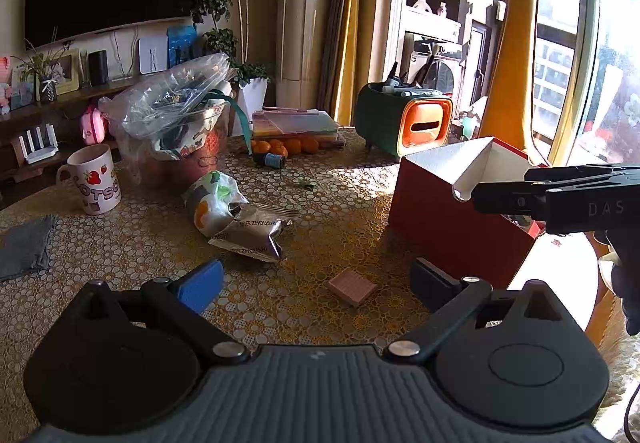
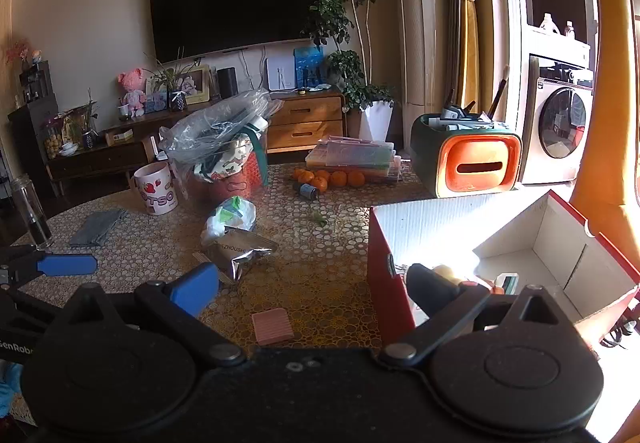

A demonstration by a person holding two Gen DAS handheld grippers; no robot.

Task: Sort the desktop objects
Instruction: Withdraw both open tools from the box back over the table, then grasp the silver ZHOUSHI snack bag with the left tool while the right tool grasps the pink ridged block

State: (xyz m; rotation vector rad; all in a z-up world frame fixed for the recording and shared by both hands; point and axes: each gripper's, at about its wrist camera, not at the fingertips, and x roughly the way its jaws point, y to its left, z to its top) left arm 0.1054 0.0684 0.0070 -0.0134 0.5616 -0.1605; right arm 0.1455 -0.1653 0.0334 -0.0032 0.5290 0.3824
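Note:
A small pink ridged square block (image 1: 351, 286) lies on the patterned table between my left gripper's open fingers; it also shows in the right wrist view (image 2: 273, 326). My left gripper (image 1: 316, 285) is open and empty just above the table. A red open box (image 1: 452, 203) with a white inside stands at the right; a few small items lie in it (image 2: 506, 281). My right gripper (image 2: 312, 293) is open and empty, its right finger over the box's near wall (image 2: 390, 283). Silver snack bags (image 1: 244, 231) lie mid-table.
A strawberry mug (image 1: 94, 179), a grey cloth (image 1: 24, 247), a plastic-bag-filled basket (image 1: 176, 123), oranges (image 1: 292, 145), a small dark bottle (image 1: 274, 160), stacked clear cases (image 1: 296, 123) and a green-orange organizer (image 1: 404, 123) stand farther back. A glass bottle (image 2: 30, 211) is at the left.

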